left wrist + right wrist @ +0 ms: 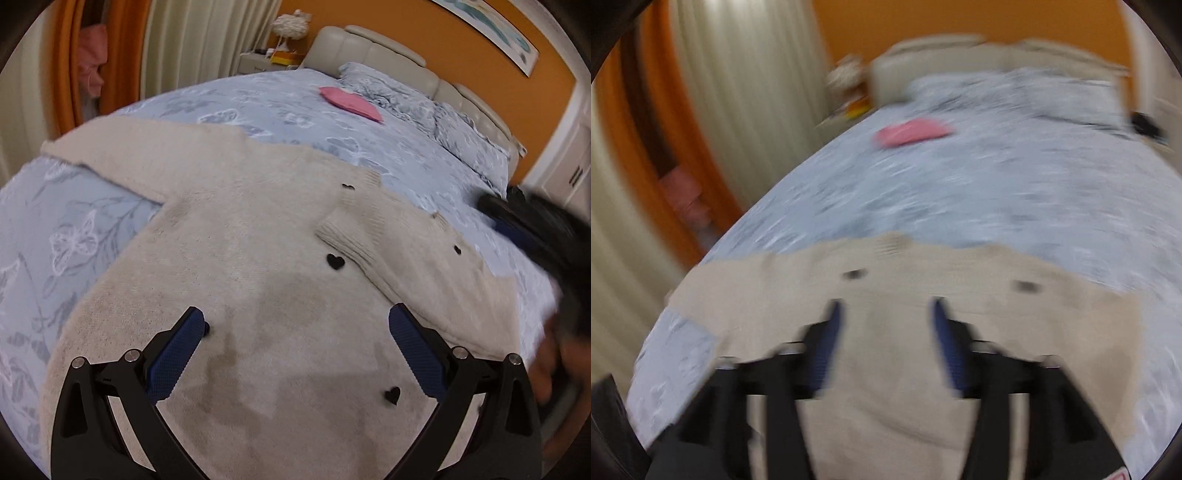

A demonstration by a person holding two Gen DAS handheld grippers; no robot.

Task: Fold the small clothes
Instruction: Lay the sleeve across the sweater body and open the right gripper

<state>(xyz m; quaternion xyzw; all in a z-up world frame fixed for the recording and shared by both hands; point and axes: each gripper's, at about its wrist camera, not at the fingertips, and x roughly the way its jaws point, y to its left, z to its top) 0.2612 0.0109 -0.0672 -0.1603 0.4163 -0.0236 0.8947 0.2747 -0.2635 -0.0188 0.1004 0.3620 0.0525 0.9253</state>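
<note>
A cream knitted cardigan [236,236] with small black heart buttons [335,261] lies spread on the bed, one sleeve stretched to the left and the other sleeve [354,229] folded across its front. My left gripper [295,317] is open and empty just above the cardigan's body. My right gripper [884,310] is open and empty over the same cardigan [894,369]; that view is blurred by motion. The right gripper also shows as a dark blur in the left wrist view [535,229] at the right edge.
The bed has a pale blue floral cover [258,103] and two matching pillows [406,96] by a cream headboard [369,44]. A pink folded item [351,103] lies near the pillows. A nightstand [266,61] and curtains stand beyond the bed's left side.
</note>
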